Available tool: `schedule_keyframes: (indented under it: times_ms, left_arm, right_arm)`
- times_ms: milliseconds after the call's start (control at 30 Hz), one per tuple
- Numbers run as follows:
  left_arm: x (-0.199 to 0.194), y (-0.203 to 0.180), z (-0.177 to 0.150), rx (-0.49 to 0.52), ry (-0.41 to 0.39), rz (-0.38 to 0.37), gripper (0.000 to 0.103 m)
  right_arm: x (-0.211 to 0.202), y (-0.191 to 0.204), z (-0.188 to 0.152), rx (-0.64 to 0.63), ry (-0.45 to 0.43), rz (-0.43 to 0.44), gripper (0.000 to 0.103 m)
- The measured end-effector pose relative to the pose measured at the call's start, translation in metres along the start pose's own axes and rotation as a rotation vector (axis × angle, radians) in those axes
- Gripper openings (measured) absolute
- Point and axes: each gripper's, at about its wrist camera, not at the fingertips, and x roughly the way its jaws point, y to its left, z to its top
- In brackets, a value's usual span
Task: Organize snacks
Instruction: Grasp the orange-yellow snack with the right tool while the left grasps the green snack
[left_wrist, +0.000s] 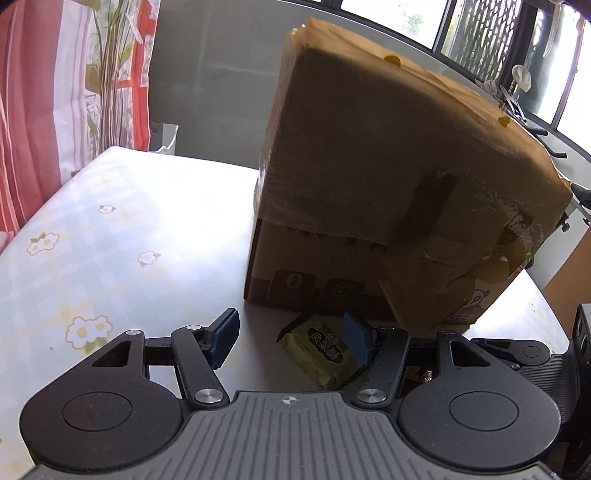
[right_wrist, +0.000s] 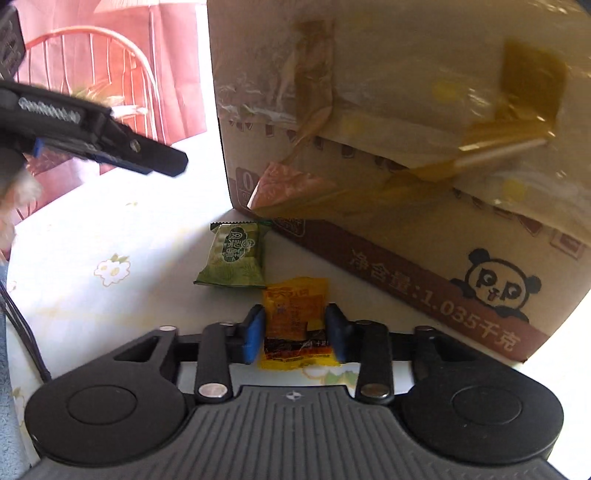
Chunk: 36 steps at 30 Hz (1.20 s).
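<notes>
Right wrist view: right tool (right_wrist: 294, 332) clamps a yellow snack packet (right_wrist: 295, 325) on the floral worktop (right_wrist: 92, 258). Left tool (left_wrist: 290, 338) stands apart around a green snack packet (left_wrist: 317, 349) beside the cardboard box (left_wrist: 388, 155); curtain (left_wrist: 55, 92) behind.

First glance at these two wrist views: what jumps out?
The big cardboard box with a panda print, flaps hanging, fills the back of the flowered table. The right gripper is shut on a yellow snack packet in front of it. A green snack packet lies just beyond, between the open left gripper's fingers.
</notes>
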Motion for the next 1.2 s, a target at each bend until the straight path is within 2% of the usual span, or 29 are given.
schedule_keyframes:
  times_ms: [167,333,433,700,800,867,933,1200]
  left_arm:
    - [0.016,-0.012,-0.006,0.013,0.04,-0.01,0.064]
    - [0.033,-0.024,-0.011,0.021,0.06,0.028,0.065]
    - [0.046,-0.027,-0.013,-0.011,0.085,0.066,0.065]
    - [0.066,-0.032,-0.015,-0.08,0.079,0.148,0.065]
    - [0.07,-0.04,-0.015,-0.046,0.068,0.179,0.065]
    - [0.07,-0.043,-0.018,-0.024,0.055,0.195,0.06]
    - [0.065,-0.043,-0.022,-0.034,0.045,0.185,0.054]
    - [0.033,-0.037,-0.043,-0.027,0.05,0.126,0.048]
  right_arm:
    - [-0.021,-0.007,-0.01,0.072,-0.023,-0.066,0.035]
    - [-0.037,-0.026,-0.026,0.165,-0.062,-0.147,0.034]
    - [-0.043,-0.031,-0.029,0.197,-0.106,-0.159,0.034]
    - [-0.038,-0.031,-0.026,0.174,-0.084,-0.139,0.034]
    - [-0.035,-0.031,-0.027,0.188,-0.087,-0.133,0.034]
    - [-0.035,-0.032,-0.027,0.191,-0.085,-0.133,0.034]
    - [-0.035,-0.031,-0.026,0.188,-0.081,-0.132,0.034]
    - [-0.034,-0.031,-0.026,0.192,-0.084,-0.129,0.034]
